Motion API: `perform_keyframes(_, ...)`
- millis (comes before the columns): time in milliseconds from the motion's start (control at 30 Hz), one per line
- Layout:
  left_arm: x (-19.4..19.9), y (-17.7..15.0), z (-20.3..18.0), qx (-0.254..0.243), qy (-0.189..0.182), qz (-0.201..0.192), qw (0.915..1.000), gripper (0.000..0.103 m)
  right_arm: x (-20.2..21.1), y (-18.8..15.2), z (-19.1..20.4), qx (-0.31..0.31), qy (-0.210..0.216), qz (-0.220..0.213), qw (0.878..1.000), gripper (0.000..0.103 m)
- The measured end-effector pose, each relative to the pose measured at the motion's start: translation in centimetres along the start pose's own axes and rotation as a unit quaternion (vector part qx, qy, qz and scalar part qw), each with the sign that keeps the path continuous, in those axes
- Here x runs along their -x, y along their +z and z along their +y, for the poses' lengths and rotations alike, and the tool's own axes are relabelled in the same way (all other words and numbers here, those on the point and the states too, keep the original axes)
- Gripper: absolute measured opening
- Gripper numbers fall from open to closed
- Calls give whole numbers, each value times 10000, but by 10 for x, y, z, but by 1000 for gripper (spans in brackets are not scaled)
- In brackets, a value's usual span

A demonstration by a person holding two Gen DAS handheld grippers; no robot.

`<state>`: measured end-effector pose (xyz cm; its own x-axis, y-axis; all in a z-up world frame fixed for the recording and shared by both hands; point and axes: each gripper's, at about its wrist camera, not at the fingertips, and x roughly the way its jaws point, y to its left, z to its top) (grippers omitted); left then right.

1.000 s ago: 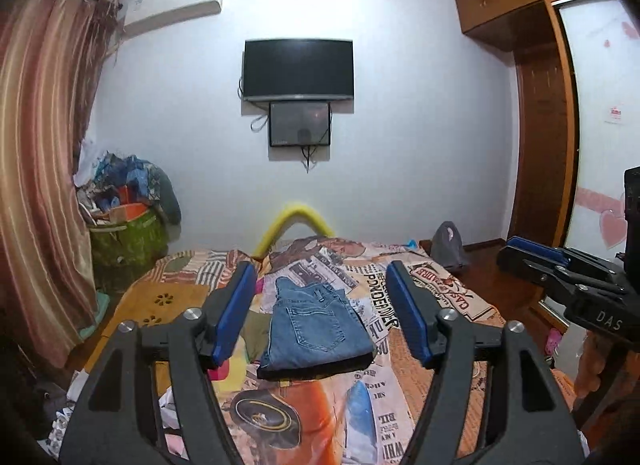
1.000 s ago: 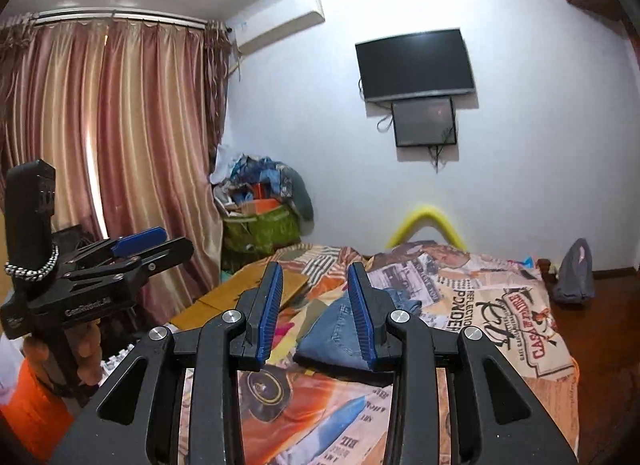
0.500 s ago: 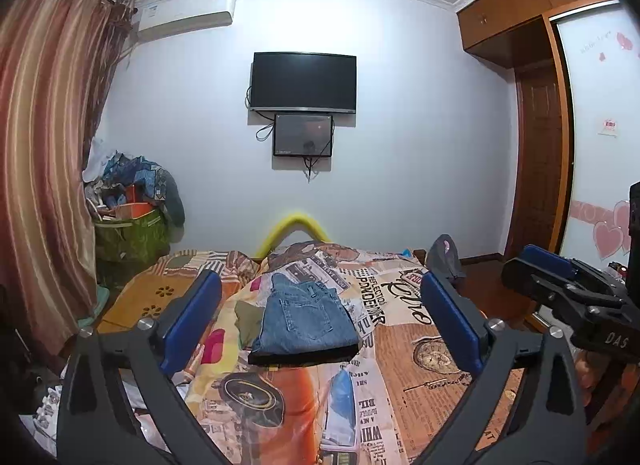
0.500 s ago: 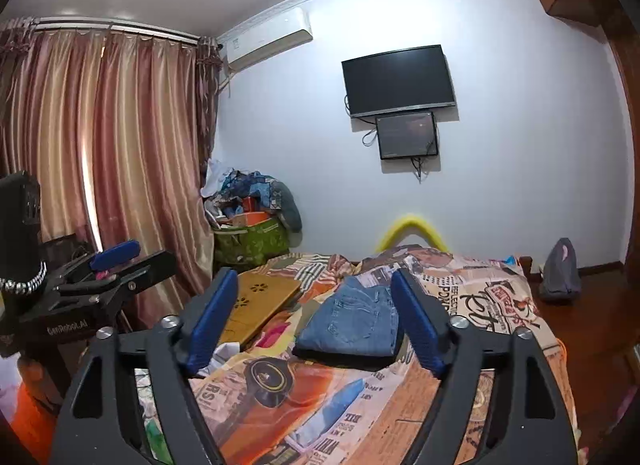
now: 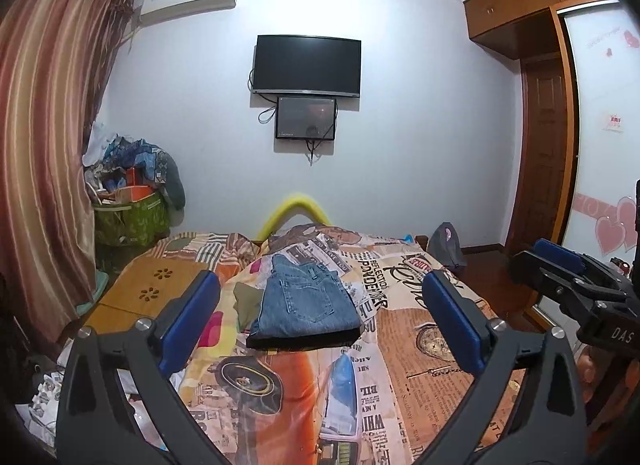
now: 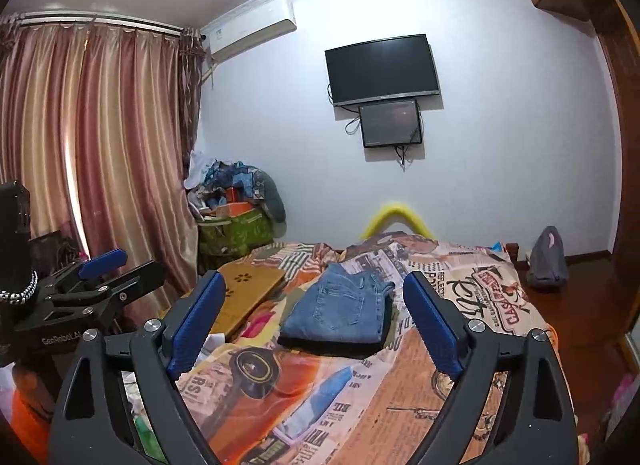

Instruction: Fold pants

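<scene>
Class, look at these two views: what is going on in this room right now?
A person holds a gripper in each hand above a bed. The jeans lie folded on the printed bedspread, touched by neither. The left gripper is open and empty; the right gripper is empty too, its jaws opening.
</scene>
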<state>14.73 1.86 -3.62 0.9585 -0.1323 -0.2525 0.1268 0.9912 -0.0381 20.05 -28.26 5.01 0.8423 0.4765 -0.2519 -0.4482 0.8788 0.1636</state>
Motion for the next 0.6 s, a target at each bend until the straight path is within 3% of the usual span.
perform_keyframes(600,-1,-2,-4,-11,19,26,10000,102,2,0,2,82,2,72,9999,90)
